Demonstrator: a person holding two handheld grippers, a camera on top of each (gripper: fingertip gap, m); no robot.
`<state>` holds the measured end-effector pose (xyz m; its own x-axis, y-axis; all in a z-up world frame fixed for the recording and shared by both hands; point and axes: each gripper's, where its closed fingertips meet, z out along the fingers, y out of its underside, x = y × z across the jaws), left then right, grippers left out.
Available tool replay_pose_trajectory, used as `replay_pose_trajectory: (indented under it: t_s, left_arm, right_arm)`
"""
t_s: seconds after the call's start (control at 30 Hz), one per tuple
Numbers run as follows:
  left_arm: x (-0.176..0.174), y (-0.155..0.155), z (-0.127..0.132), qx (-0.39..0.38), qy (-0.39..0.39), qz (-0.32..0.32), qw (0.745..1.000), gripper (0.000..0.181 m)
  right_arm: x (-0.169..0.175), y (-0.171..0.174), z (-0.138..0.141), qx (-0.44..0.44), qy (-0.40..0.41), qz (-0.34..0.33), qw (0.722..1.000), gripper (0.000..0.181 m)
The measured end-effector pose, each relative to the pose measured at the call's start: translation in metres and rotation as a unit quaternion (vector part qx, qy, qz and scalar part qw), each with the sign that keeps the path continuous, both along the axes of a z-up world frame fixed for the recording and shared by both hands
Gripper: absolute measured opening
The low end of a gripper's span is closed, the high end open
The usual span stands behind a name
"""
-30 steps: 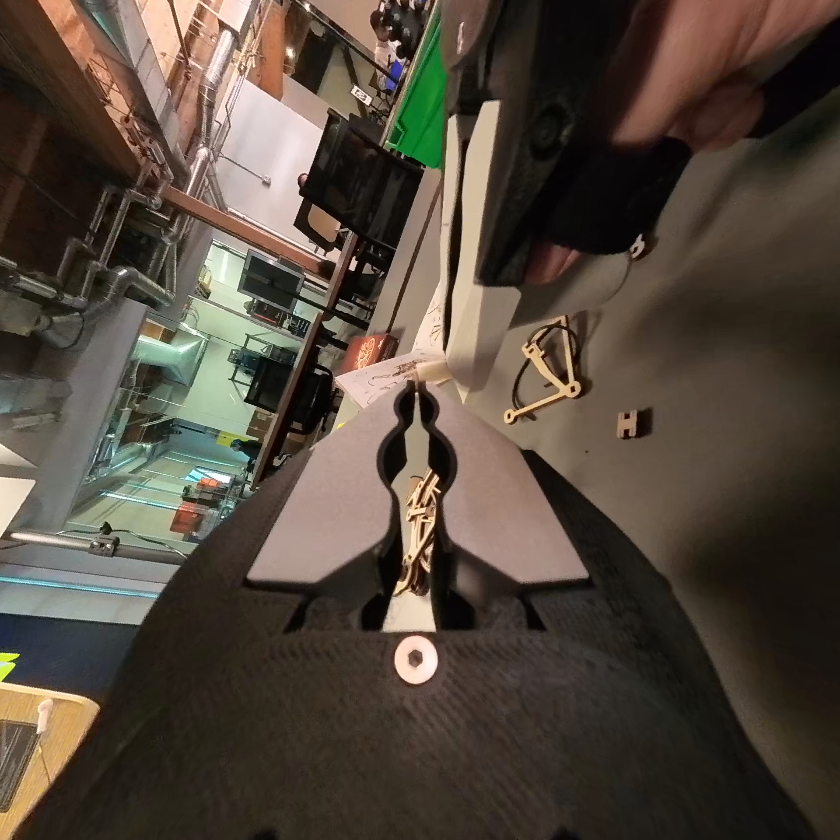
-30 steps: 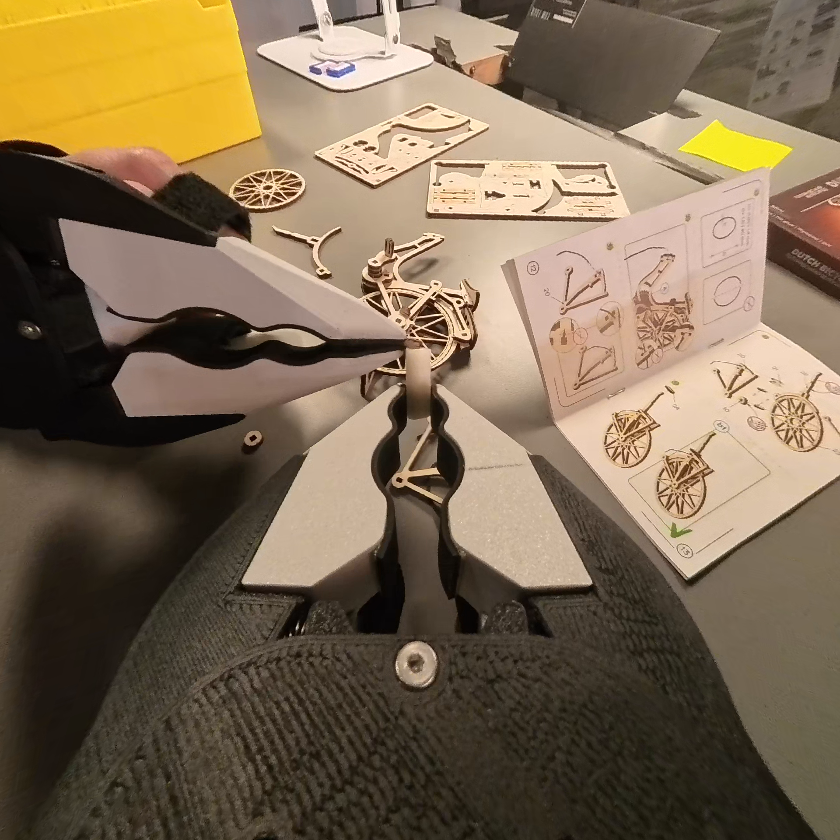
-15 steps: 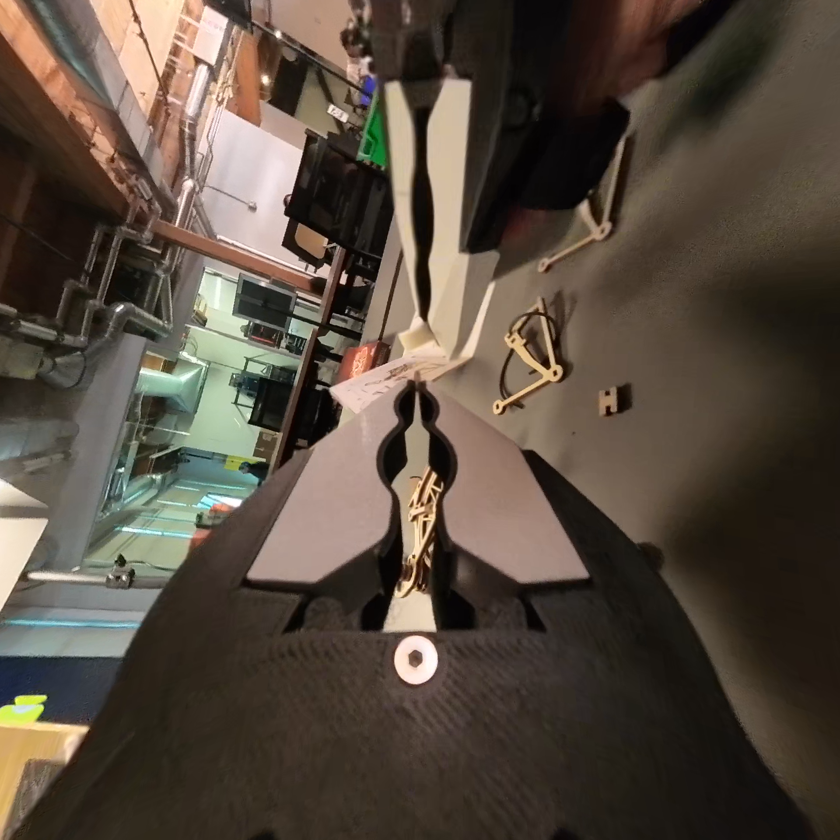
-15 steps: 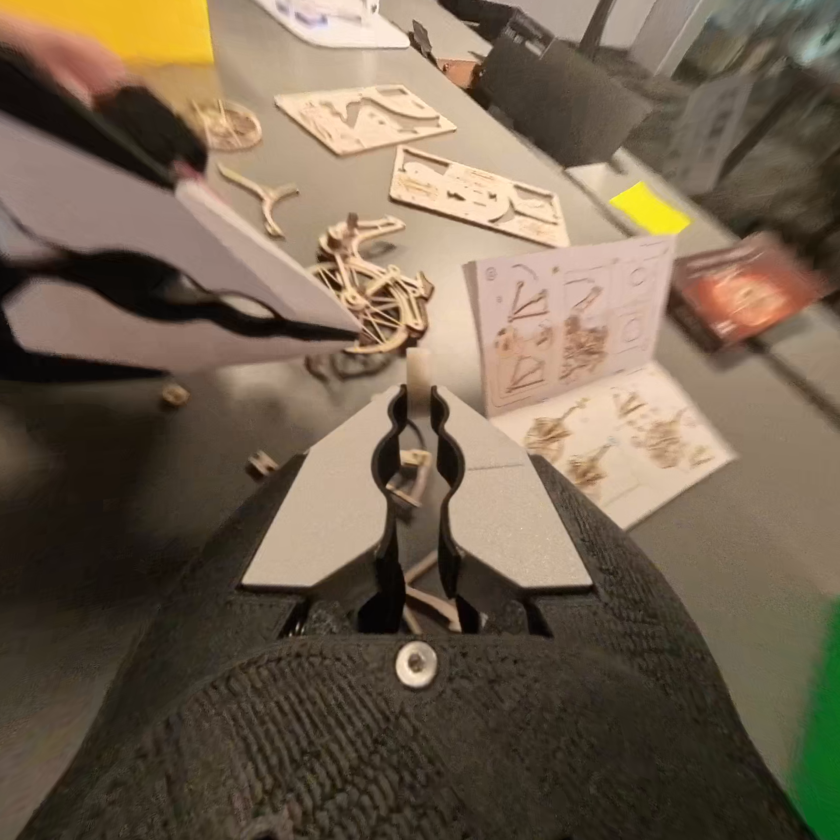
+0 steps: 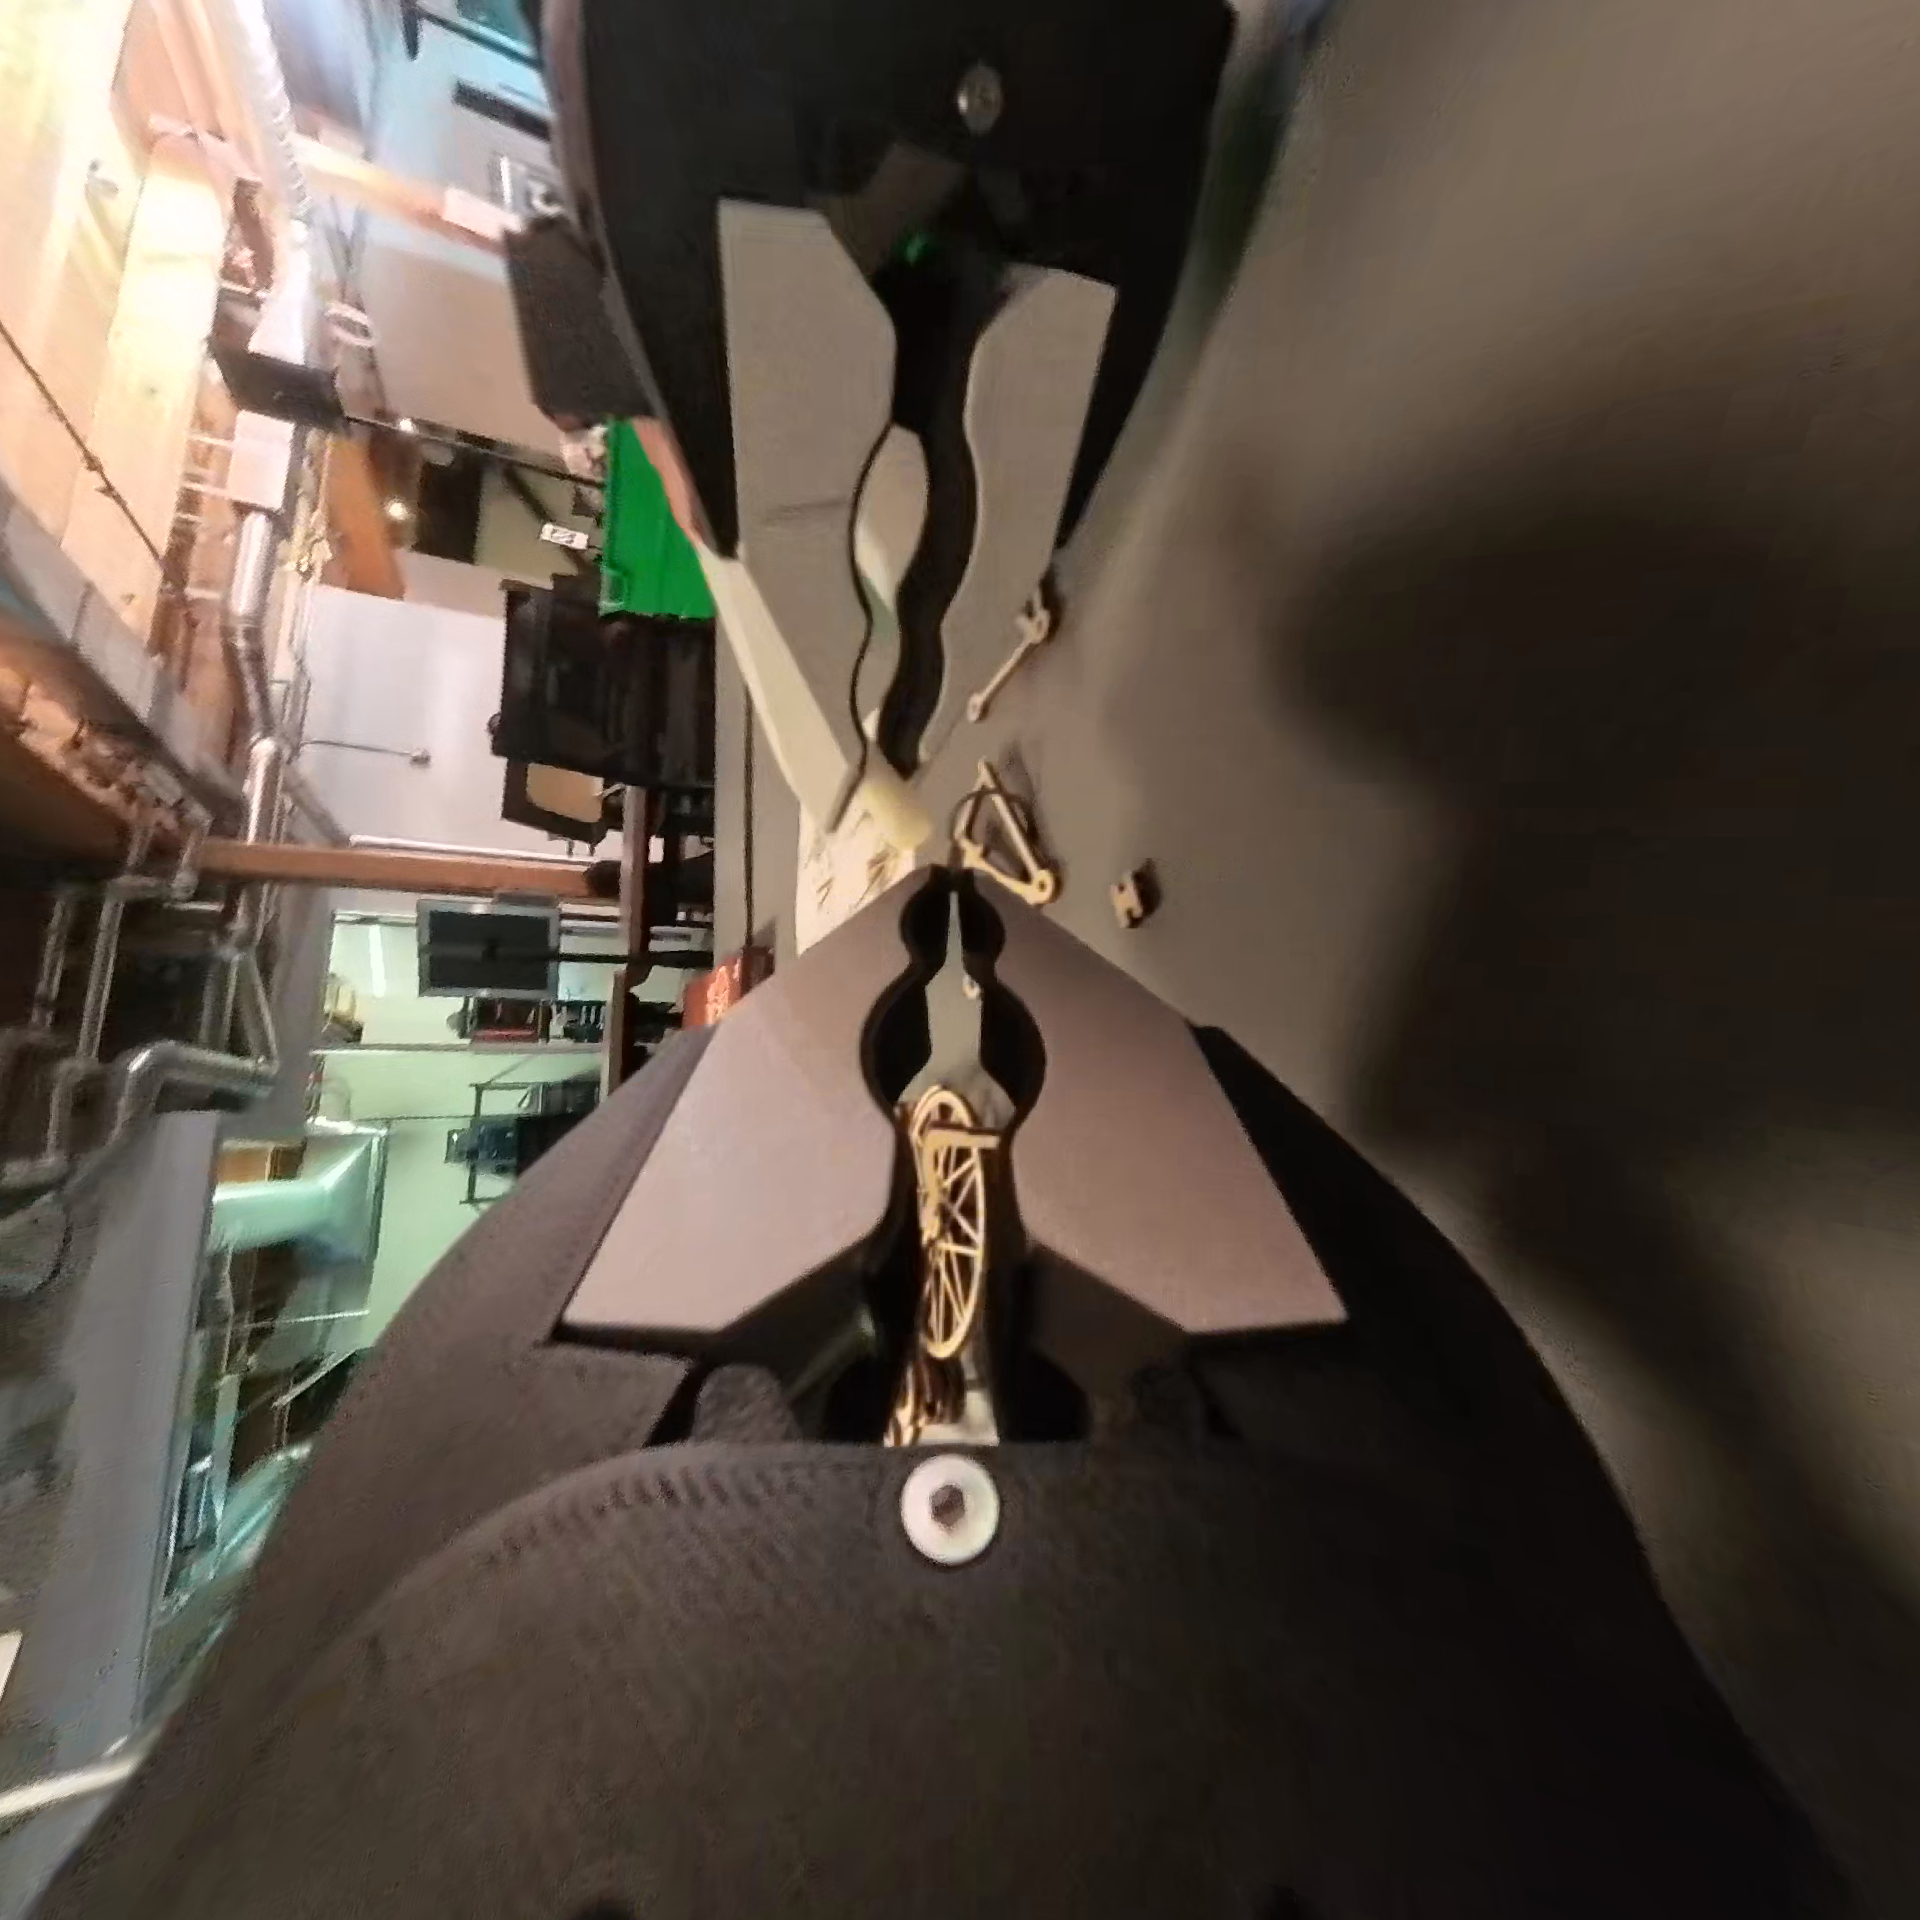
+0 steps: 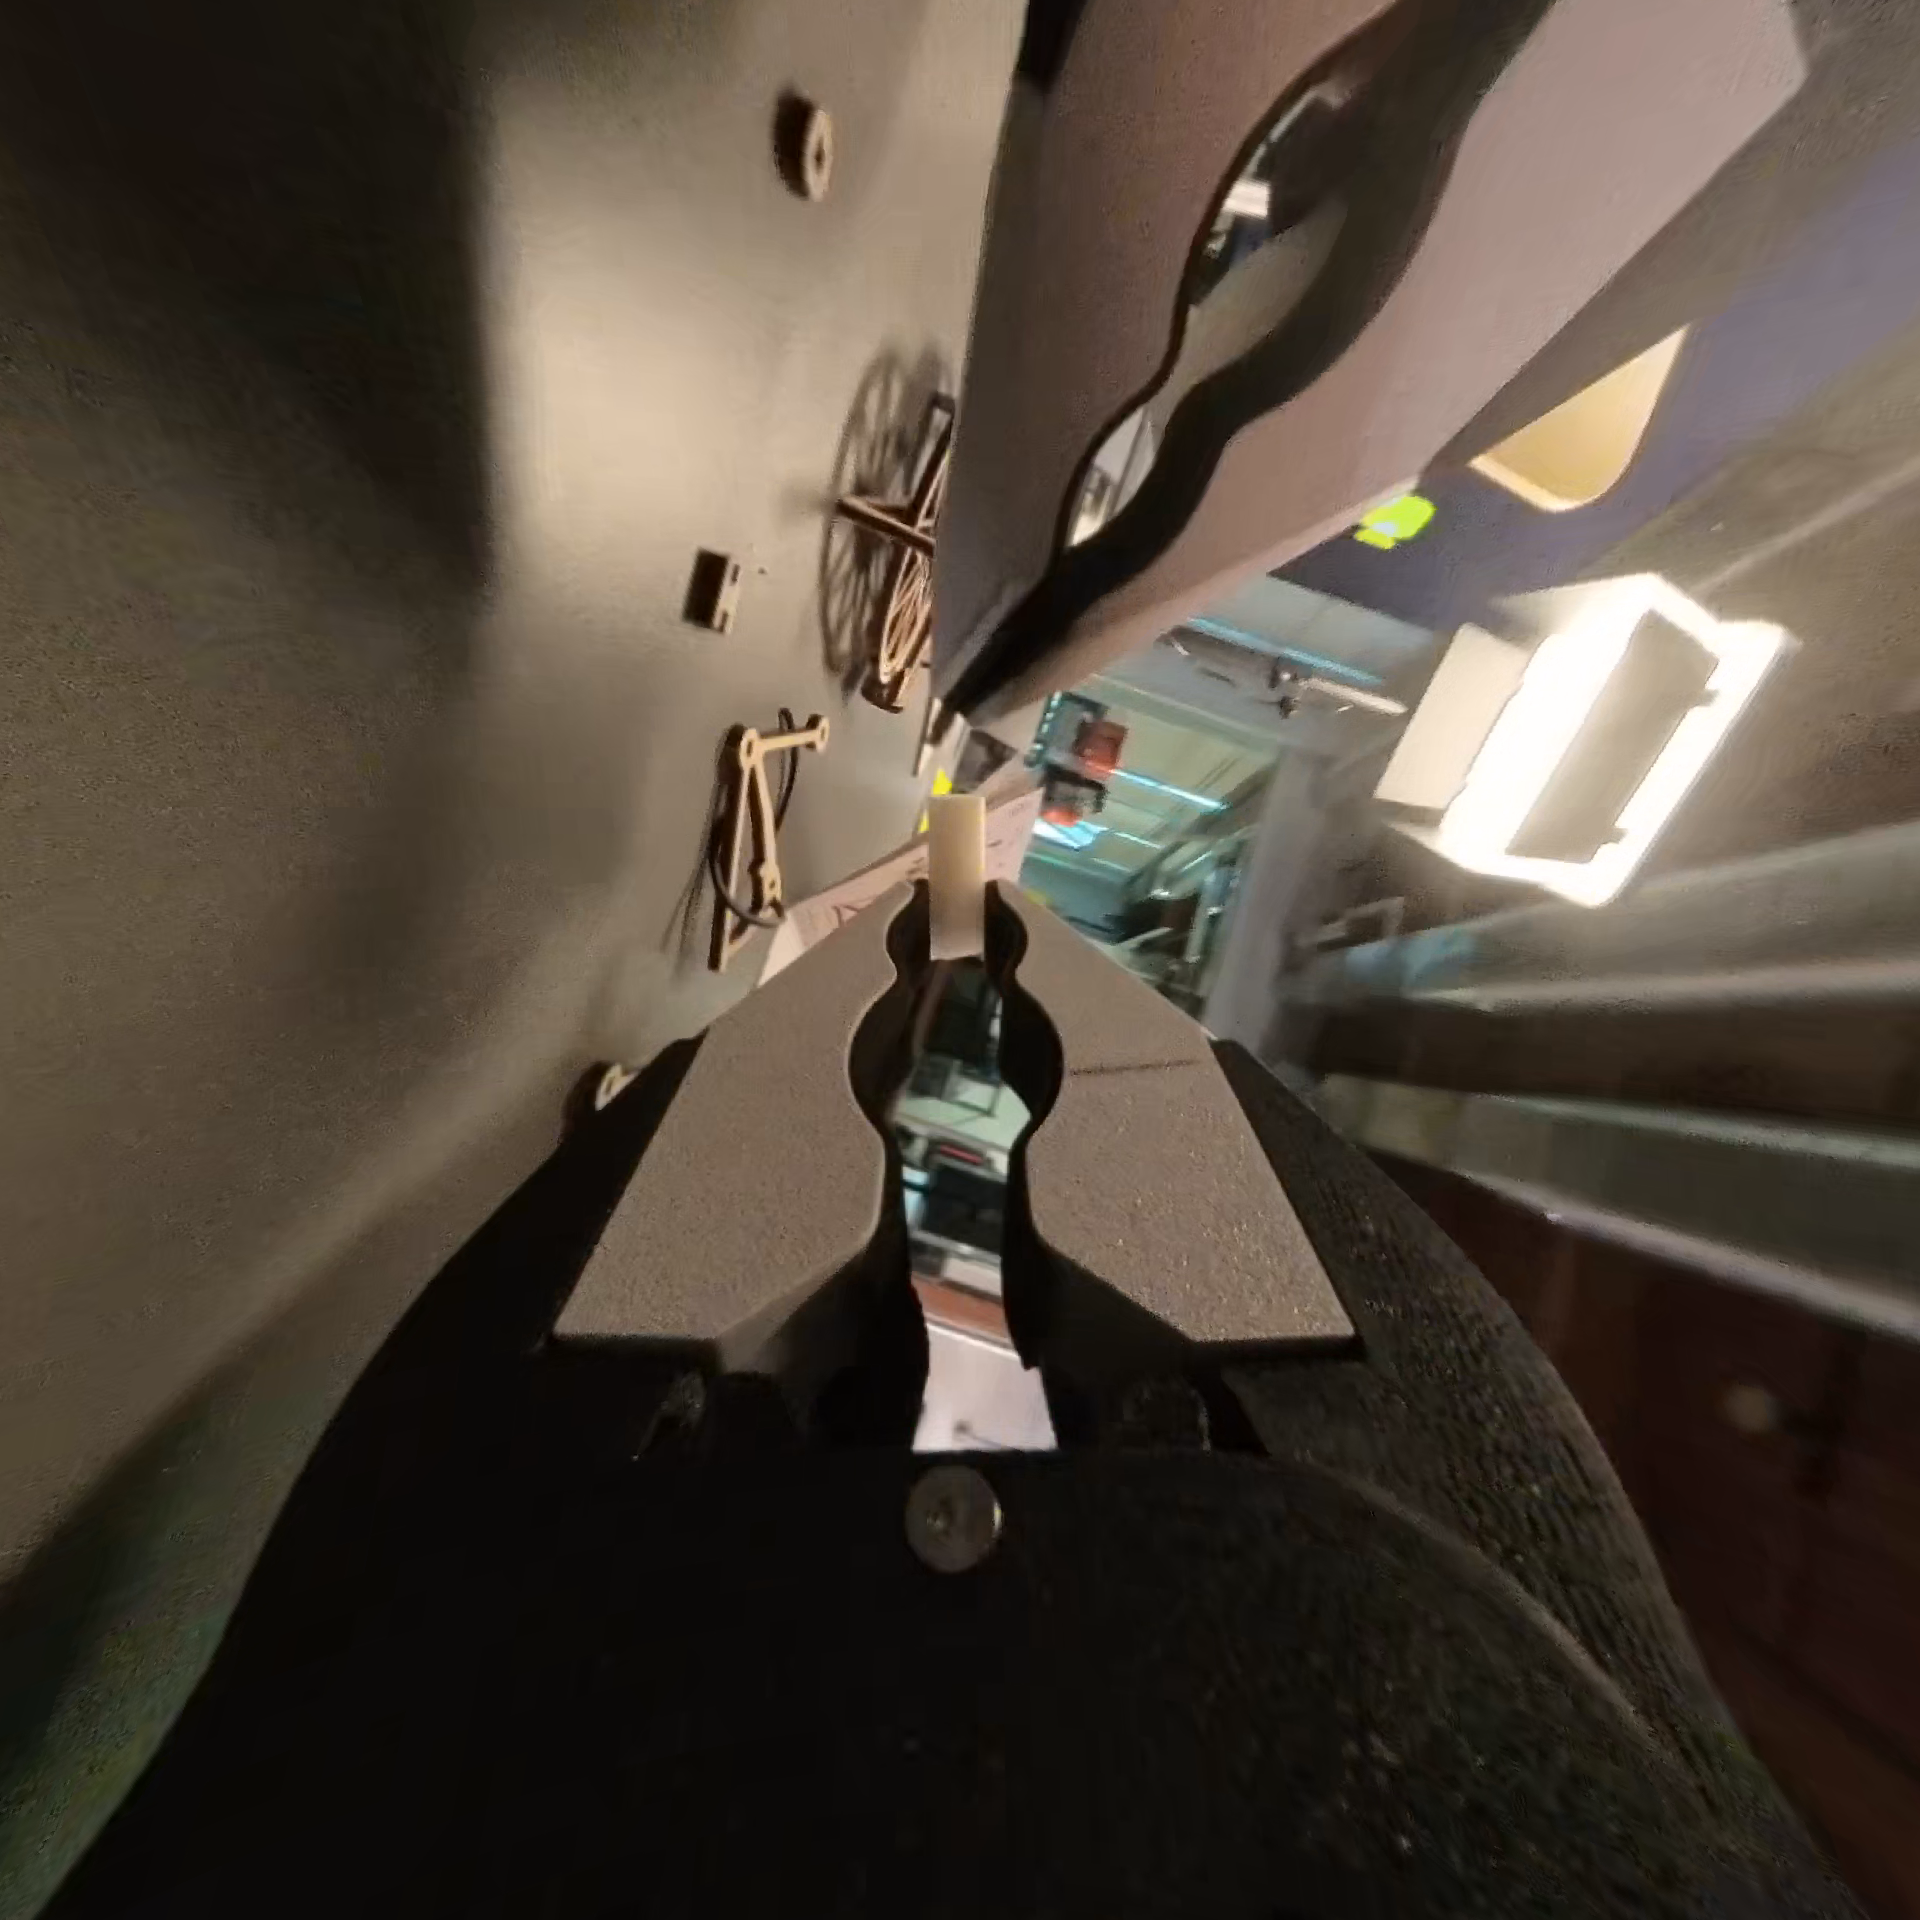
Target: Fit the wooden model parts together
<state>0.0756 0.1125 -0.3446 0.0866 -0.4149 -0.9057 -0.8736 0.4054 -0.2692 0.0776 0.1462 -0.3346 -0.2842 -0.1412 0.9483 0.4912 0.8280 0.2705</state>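
Note:
My right gripper (image 6: 954, 914) is shut on a short pale peg (image 6: 956, 862) that sticks out past its tips; the peg also shows in the left wrist view (image 5: 902, 812). My left gripper (image 5: 951, 883) is shut, with nothing visible between its tips, and its tips point at the peg from a short gap away. A wooden spoked-wheel assembly (image 6: 883, 540) lies on the grey table (image 6: 364, 727) beside the left gripper's fingers (image 6: 1091, 312). It also shows through the left gripper's gap (image 5: 951, 1226).
A wooden triangular frame with a black band (image 6: 756, 831) and a small notched block (image 6: 712, 592) lie on the table near the tips. A small wooden gear (image 6: 805, 145) lies farther off. A folded instruction booklet (image 6: 852, 909) stands behind the peg. Tip to tip, the grippers are about 4 cm apart.
The right gripper has rolled about a quarter turn and swung round, still holding the peg, and now faces the left gripper tip to tip. The left gripper stays shut.

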Motion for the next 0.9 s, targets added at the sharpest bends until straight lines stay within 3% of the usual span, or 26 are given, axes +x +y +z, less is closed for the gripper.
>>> replay_pose_trajectory:
  t_s: [0.27,0.9]
  left_arm:
    - [0.001,-0.002,-0.009,-0.022,0.016,-0.005,1.000,0.000]
    - [0.002,-0.007,-0.013,-0.046,0.016,-0.011,0.999,0.001]
  right_arm:
    - [0.005,-0.003,-0.010,0.066,-0.048,0.006,0.997,0.008]
    - [0.002,-0.017,-0.015,0.074,-0.063,0.034,0.995,0.007]
